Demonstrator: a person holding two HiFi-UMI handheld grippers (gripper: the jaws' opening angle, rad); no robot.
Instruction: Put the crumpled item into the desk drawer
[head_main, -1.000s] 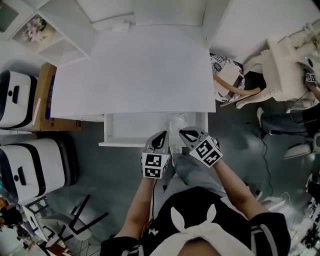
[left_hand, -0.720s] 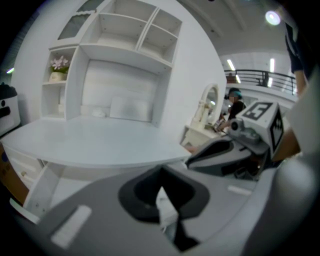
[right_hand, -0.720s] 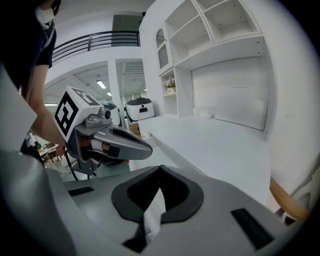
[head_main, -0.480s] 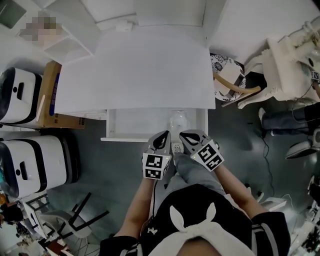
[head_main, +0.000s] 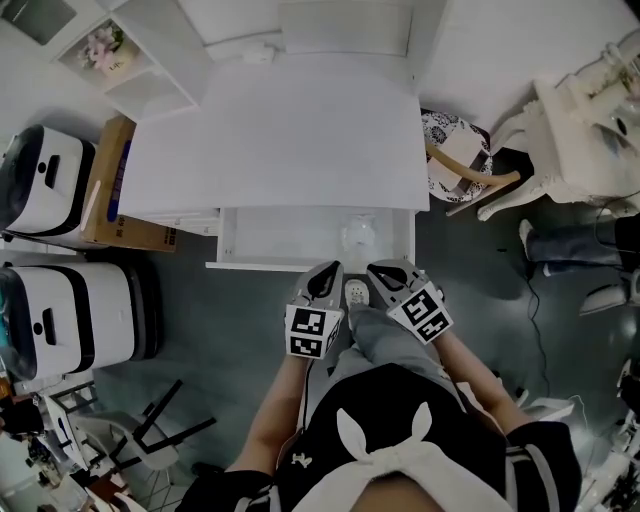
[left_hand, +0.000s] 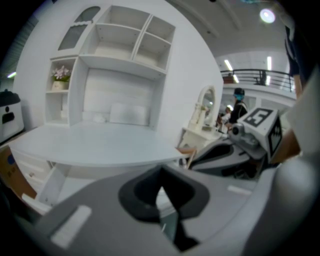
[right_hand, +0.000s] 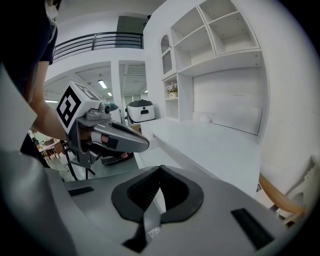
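The crumpled clear item (head_main: 358, 233) lies in the right part of the open desk drawer (head_main: 262, 264), under the front edge of the white desk (head_main: 300, 140). My left gripper (head_main: 327, 269) and right gripper (head_main: 381, 270) hang side by side just in front of the drawer's front panel, both shut with nothing in them. In the left gripper view the left gripper (left_hand: 160, 173) points over the desk top (left_hand: 95, 145), its jaws meeting at the tip. The right gripper (right_hand: 160, 170) is likewise shut, and the left gripper's body (right_hand: 112, 137) shows beside it.
A cardboard box (head_main: 118, 190) and two white-and-black appliances (head_main: 45, 180) (head_main: 70, 320) stand left of the desk. A chair with a patterned cushion (head_main: 462, 160) is at the right. A shelf hutch (left_hand: 115, 75) rises behind the desk. My knees (head_main: 385, 340) are below the grippers.
Both grippers have drawn back from over the drawer toward me and risen a little. The crumpled item stays in the drawer.
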